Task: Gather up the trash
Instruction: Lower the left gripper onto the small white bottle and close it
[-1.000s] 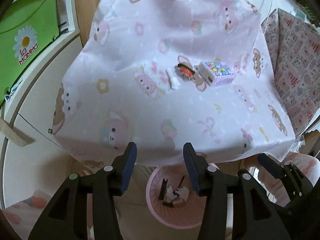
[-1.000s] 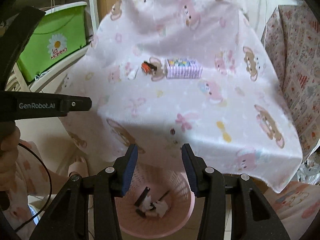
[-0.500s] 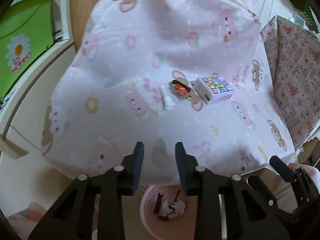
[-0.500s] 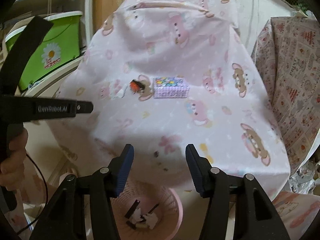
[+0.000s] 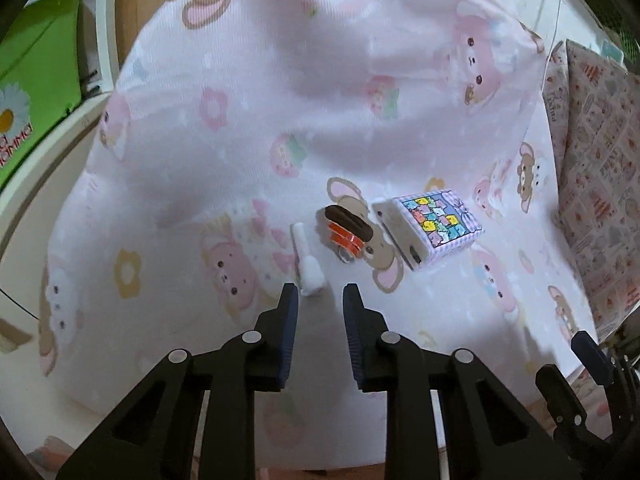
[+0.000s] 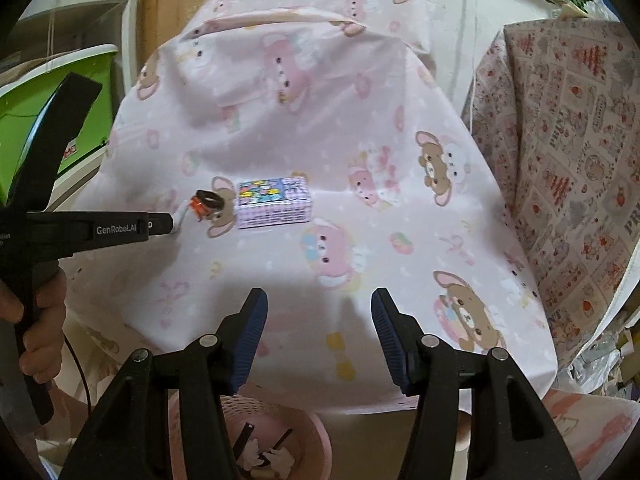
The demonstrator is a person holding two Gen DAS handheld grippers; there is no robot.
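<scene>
Over the last second the left gripper (image 5: 318,300) had moved forward off the table edge, away from the pink basket (image 6: 320,446), and narrowed its jaws to a small gap, empty, tips just short of the white tube (image 5: 307,267) on the pink tablecloth (image 5: 224,184) — likely the next trash pick. The orange-and-black piece (image 5: 347,227) and patterned box (image 5: 434,222) lay just right of the tube, close together. The right gripper (image 6: 318,320) hung wide open and empty over the near table edge, above the basket already holding scraps.
</scene>
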